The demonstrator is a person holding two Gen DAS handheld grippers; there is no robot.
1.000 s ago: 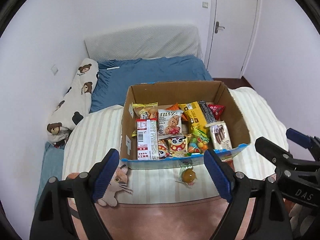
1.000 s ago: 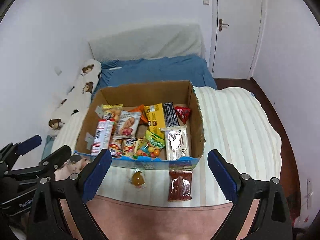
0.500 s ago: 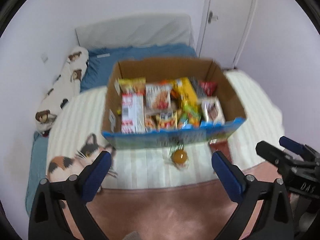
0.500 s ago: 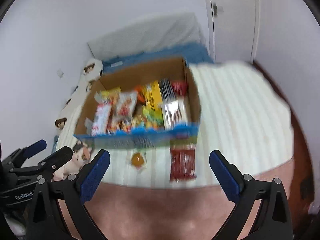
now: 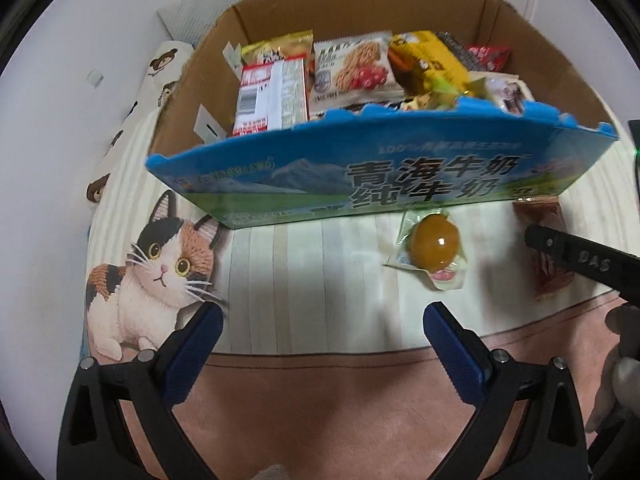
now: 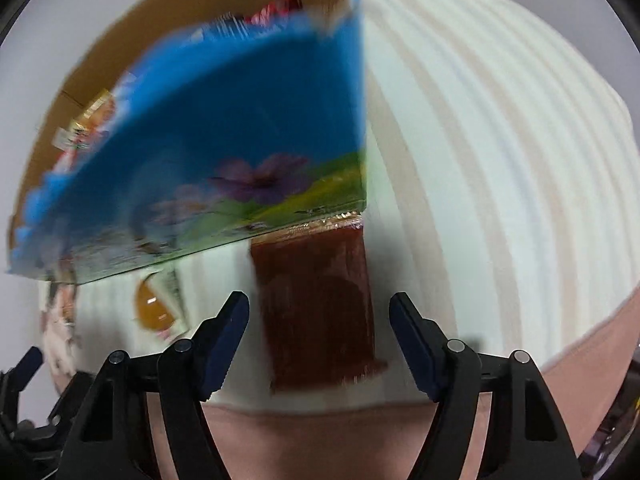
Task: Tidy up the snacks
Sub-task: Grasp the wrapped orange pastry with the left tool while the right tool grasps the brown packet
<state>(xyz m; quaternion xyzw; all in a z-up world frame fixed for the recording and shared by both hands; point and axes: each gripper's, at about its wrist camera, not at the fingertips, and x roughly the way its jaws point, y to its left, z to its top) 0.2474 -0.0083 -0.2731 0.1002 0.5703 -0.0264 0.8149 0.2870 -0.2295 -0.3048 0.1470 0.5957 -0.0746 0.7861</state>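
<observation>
Hanging nose-down over the bed, the left hand-held gripper (image 5: 322,334) is standing with its jaws at their widest and nothing between them. Directly under its blue pads (image 5: 192,350) a pink blanket (image 5: 320,408) is lying across the near edge of the bed. Just ahead of the pads, a cream striped cover (image 5: 304,276) is spreading out, with a printed calico cat (image 5: 152,276) to the left of the left jaw. Ahead and a little right of the right jaw, a round orange jelly in clear wrap (image 5: 434,244) is resting on the stripes, close to the front wall of the snack box (image 5: 384,176).

The right hand-held gripper (image 6: 320,340) is pointing steeply down, its jaws having just been narrowing. They are flanking the near end of a dark red flat packet (image 6: 316,304), and a gap is showing on each side, so the pads are not pressing it. That packet is lying on the striped cover with its far end at the box's right corner.

Beyond both grippers, the box is sitting filled with assorted snack packets (image 5: 352,68), brown cardboard inside, blue printing outside. Further off to the left, a bear-print pillow (image 5: 160,76) is lying against a white wall (image 5: 52,120). The right wrist view is blurred.
</observation>
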